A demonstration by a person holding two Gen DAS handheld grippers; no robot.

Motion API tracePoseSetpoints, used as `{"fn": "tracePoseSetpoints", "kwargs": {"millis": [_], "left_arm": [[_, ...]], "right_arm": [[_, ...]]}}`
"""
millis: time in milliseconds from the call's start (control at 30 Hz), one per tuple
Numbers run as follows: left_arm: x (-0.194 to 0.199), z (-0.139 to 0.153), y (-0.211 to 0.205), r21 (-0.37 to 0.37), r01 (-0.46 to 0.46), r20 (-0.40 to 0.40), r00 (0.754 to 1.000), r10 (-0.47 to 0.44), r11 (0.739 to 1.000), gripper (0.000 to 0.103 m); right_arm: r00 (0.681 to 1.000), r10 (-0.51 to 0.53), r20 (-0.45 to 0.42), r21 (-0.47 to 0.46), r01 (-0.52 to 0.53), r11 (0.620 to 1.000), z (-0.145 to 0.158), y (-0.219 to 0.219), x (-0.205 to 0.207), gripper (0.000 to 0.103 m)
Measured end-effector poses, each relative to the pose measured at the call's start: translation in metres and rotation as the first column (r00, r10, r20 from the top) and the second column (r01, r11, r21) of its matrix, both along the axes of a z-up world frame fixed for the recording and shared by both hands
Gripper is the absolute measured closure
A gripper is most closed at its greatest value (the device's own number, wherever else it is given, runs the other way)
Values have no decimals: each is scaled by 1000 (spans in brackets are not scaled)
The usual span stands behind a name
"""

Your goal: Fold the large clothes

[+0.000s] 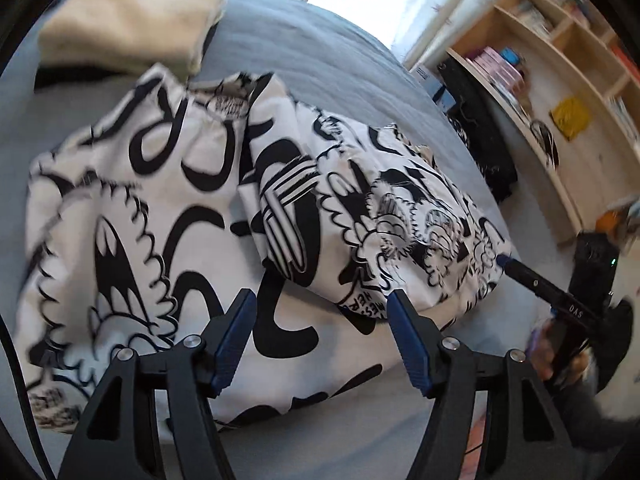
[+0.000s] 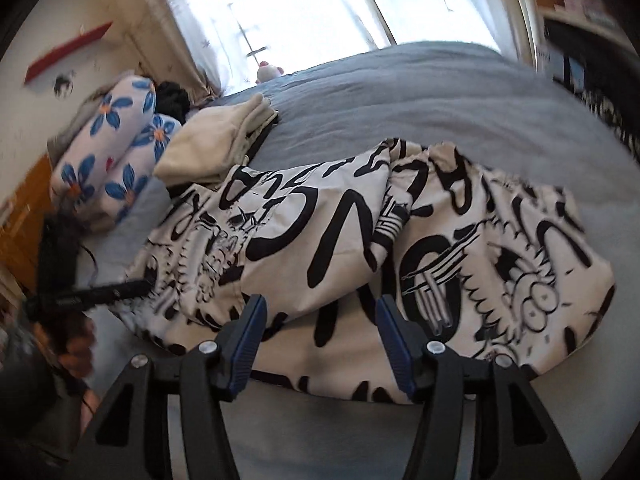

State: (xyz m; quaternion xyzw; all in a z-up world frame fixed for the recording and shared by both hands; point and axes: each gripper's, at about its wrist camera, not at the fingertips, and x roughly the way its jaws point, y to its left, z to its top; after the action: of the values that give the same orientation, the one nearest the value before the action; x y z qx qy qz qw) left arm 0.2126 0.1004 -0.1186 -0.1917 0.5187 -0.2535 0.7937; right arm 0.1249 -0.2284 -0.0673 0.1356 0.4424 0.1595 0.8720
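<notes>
A large white garment with black cartoon print (image 1: 168, 208) lies rumpled and partly folded over itself on a grey bed (image 1: 304, 48). It also shows in the right wrist view (image 2: 360, 240). My left gripper (image 1: 322, 300) is open and empty, hovering just above the garment's near part. My right gripper (image 2: 320, 304) is open and empty above the garment's near edge. In the left wrist view the right gripper (image 1: 505, 261) touches the garment's right edge. In the right wrist view the left gripper (image 2: 146, 283) sits at the garment's left edge.
A cream folded cloth (image 1: 128, 20) lies at the far side of the bed, also in the right wrist view (image 2: 216, 140). Flowered pillows (image 2: 112, 148) lie at the far left. A wooden bookshelf (image 1: 560, 92) stands to the right of the bed. A bright curtained window (image 2: 304, 4) is behind.
</notes>
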Motion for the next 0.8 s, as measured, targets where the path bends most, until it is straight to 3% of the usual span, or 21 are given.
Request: {"fn": "tracePoseSetpoints", "kwargs": {"millis": [167,333,467,600,633,667,733,767,800], "left_arm": [[20,-27,8,-149,-46,-86,996,34,988,37],[41,-50,20,-306,-109,-123,990,74,946,37],[55,-64,20,-413,-103,-133,990,52,905,37],[68,-69,10,-434,-97,-126,991,46,896,38],[70,-68,8,-425,-100,-119,991,54,900,42],[73,-66,6,-393,-114,-112,991,76,912,56],[78,-63,3,-363,-140,-106,988,109,921,71],[80,-61,3,-331,-163,-109,985,133,930,83],[81,-58,4,-320,-169,-103,984,143,932,89]], "right_arm": [[994,-32,-103,109,44,993,-21,-4,23,46],[986,-62,-158,192,92,977,-35,-11,44,46],[980,-79,-181,253,124,959,-43,-20,60,46],[979,-83,-188,273,134,953,-50,-22,71,46],[978,-85,-192,258,134,957,-52,-20,74,48],[978,-91,-189,240,136,961,-52,-20,76,52],[980,-86,-181,202,122,972,-52,-17,80,80],[980,-87,-180,184,120,976,-52,-17,81,88],[982,-86,-171,169,115,979,-51,-15,81,89]]}}
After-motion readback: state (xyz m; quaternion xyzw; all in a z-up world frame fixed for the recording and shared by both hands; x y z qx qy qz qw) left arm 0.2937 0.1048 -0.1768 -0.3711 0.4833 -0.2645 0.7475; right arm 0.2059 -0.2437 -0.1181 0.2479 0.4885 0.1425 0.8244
